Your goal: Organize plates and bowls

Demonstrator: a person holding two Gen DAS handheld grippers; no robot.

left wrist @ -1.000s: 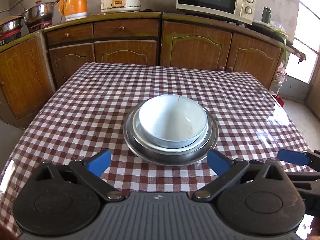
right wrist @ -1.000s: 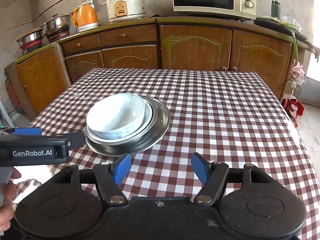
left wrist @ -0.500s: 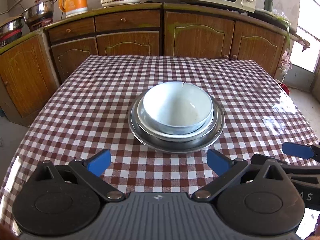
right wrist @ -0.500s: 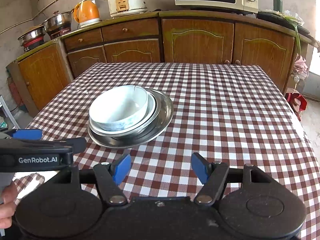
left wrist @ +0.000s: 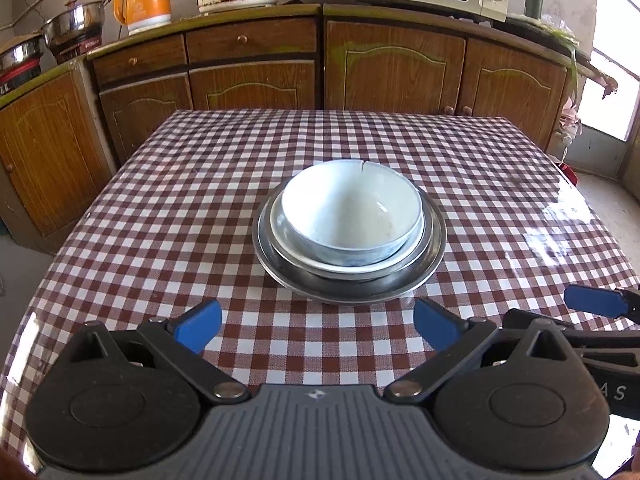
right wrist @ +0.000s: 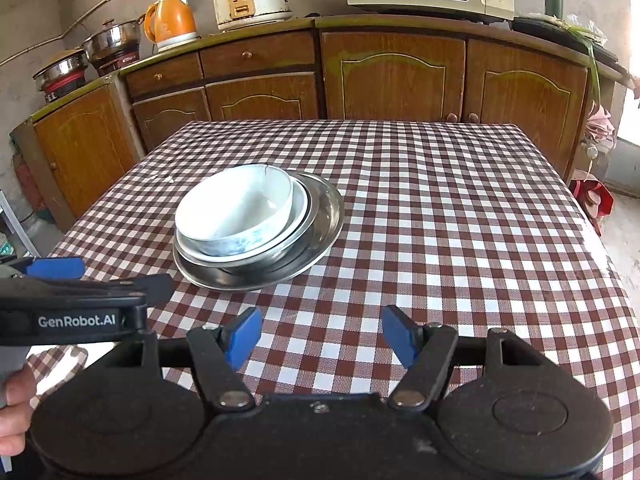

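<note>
Left wrist view: a nested stack of dishes sits mid-surface, both grippers open and empty in front of it.

A white ceramic bowl (left wrist: 351, 216) with a cracked far rim rests in a white plate (left wrist: 292, 246), which rests in a steel plate (left wrist: 430, 258), on the checked surface (left wrist: 160, 200). The left gripper (left wrist: 318, 322) and right gripper (right wrist: 322, 334) hover near the stack, jaws spread, touching nothing. The bowl is likely heavy, glazed-slippery and fragile at the crack; pinching its near rim seems safest. The steel plate looks stiff and light, with a thin rim to take hold of.
</note>
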